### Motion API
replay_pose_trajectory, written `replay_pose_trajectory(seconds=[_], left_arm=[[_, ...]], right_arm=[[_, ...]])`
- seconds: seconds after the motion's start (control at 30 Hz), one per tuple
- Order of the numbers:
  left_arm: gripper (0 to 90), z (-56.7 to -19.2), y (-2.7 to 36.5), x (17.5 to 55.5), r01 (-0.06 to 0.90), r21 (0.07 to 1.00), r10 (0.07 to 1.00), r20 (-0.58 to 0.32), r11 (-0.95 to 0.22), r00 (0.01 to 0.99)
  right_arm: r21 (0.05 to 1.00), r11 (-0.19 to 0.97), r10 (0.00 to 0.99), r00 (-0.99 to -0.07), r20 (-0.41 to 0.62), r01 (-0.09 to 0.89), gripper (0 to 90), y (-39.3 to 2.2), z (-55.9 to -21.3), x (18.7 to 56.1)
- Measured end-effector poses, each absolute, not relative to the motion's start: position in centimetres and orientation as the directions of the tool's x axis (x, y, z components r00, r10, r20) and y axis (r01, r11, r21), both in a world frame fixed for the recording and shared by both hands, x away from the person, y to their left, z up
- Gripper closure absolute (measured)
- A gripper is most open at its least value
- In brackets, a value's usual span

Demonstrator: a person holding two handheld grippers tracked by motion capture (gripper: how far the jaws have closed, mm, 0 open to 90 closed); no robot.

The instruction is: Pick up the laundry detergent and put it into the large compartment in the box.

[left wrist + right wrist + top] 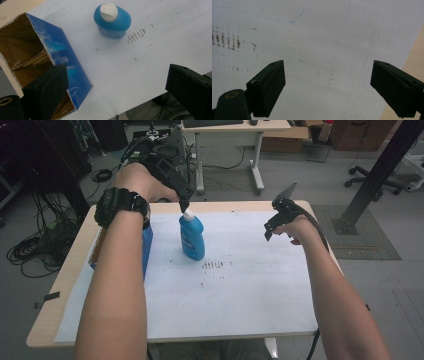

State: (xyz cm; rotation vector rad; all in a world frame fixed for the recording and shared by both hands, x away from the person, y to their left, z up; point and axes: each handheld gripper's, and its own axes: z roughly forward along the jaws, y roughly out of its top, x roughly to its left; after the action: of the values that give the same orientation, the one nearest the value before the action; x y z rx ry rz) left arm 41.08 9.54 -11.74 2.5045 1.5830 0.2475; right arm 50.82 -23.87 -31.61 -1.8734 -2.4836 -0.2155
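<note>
A blue bottle [192, 239] with a white cap stands upright on the white sheet [240, 290]. My left gripper [184, 205] hovers just above and behind the cap. In the left gripper view the bottle [112, 21] lies well ahead of the left gripper [117, 90], whose jaws stand wide open with nothing between them. An open blue carton [57, 57] with a brown inside lies on its side by the left jaw; in the high view the blue carton [147, 247] is mostly hidden under the left forearm. My right gripper [270, 228] hangs open over bare paper, as the right gripper [327, 88] view confirms.
The wooden table [65, 285] carries the sheet, which has dark smudges [215, 265] near its middle. Beyond the table are a desk [235, 130], cables on the floor [30, 250] and a black post [375, 170] at the right.
</note>
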Motion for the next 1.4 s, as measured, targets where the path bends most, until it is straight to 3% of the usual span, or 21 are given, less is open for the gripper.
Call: replay_pose_trajectory(seconds=[0.23,0.63,1.07,1.33,1.4], left_arm=[[3.3,-11.8,9.6,40.9,0.861,0.252,0.895,0.061,-0.442,0.442],[3.4,-11.6,9.3,40.9,0.763,0.401,0.848,0.074,-0.507,0.525],[6.9,-12.0,8.3,41.5,0.726,0.401,0.814,0.097,-0.559,0.573],[8.2,-11.8,8.4,41.9,0.625,0.499,0.772,0.157,-0.600,0.616],[7.9,-12.0,8.3,42.1,0.620,0.487,0.759,0.154,-0.615,0.632]], right_arm=[[0.095,0.276,0.953,-0.286,0.105,0.956,12.2,-23.7,-31.7,50.8],[0.116,0.282,0.948,-0.295,0.118,0.952,11.9,-24.0,-31.6,50.7],[0.133,0.274,0.949,-0.291,0.124,0.952,11.5,-24.6,-31.4,50.7],[0.144,0.280,0.945,-0.298,0.131,0.949,11.4,-24.7,-31.4,50.7],[0.145,0.282,0.944,-0.301,0.133,0.948,11.4,-24.7,-31.4,50.8]])
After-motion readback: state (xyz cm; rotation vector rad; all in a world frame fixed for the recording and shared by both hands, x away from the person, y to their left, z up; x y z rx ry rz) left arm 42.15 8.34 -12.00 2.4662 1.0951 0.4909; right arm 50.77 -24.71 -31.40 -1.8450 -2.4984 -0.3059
